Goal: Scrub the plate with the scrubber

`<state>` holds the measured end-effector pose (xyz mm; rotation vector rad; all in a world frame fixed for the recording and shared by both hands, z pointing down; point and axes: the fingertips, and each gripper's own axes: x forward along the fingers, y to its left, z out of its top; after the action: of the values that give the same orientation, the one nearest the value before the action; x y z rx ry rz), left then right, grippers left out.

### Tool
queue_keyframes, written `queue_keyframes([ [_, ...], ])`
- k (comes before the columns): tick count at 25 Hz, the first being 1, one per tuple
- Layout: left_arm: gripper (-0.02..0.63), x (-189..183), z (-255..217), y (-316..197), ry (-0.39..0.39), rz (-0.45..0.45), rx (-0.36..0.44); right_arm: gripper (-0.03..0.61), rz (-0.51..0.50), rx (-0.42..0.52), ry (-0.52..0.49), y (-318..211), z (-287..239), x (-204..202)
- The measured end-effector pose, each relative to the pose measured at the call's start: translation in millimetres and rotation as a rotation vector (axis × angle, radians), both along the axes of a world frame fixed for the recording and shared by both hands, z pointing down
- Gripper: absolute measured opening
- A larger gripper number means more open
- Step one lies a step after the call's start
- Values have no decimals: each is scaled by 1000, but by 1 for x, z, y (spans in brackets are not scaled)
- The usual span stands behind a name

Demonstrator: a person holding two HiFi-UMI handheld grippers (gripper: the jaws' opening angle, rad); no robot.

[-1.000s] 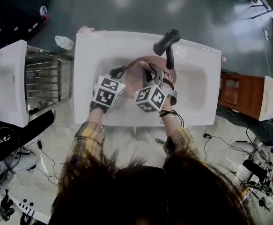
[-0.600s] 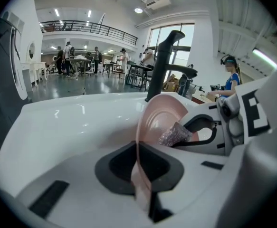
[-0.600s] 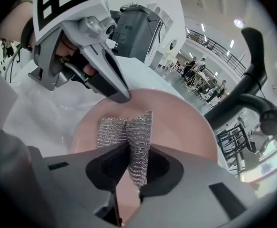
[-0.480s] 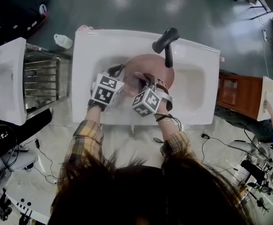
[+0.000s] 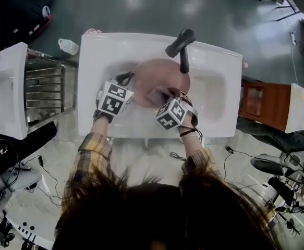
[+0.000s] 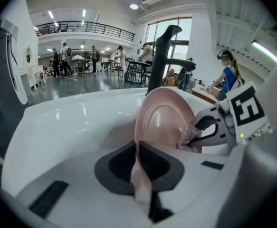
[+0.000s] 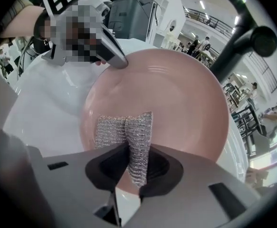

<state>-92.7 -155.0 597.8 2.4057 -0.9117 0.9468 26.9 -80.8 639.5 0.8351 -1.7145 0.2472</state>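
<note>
A white sink (image 5: 107, 48) fills the middle of the head view, with a black faucet (image 5: 180, 43) at its upper edge. The pink plate (image 5: 165, 71) sits in the basin's centre, just below the faucet spout, and is held tilted rather than flat. Whether its far rim rests on the basin cannot be made out.

The left gripper (image 6: 137, 161) comes in from the plate's left side. Its fingers are clamped on the plate's rim, which runs thin and edge-on between the two dark pads in the left gripper view, while the plate's hollow face turns toward the right of that frame.

The right gripper (image 7: 131, 167) reaches in from the lower right of the basin. Its fingers are closed on a silver mesh scrubber (image 7: 126, 132), folded and pinched at its lower end. The free upper part of the scrubber lies against the lower left of the plate's inner face.

At the left of the head view, a metal dish rack (image 5: 45, 90) stands beside the sink. A small clear bottle (image 5: 68, 47) lies on the floor just above it.
</note>
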Motion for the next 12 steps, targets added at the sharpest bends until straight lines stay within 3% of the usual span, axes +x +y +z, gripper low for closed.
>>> queue_keyframes([
  [6, 28, 1, 0, 3, -18, 24, 0, 86, 34, 54, 33, -7, -9, 40],
  [12, 29, 3, 2, 7, -24, 31, -8, 87, -12, 145, 93, -27, -26, 57],
])
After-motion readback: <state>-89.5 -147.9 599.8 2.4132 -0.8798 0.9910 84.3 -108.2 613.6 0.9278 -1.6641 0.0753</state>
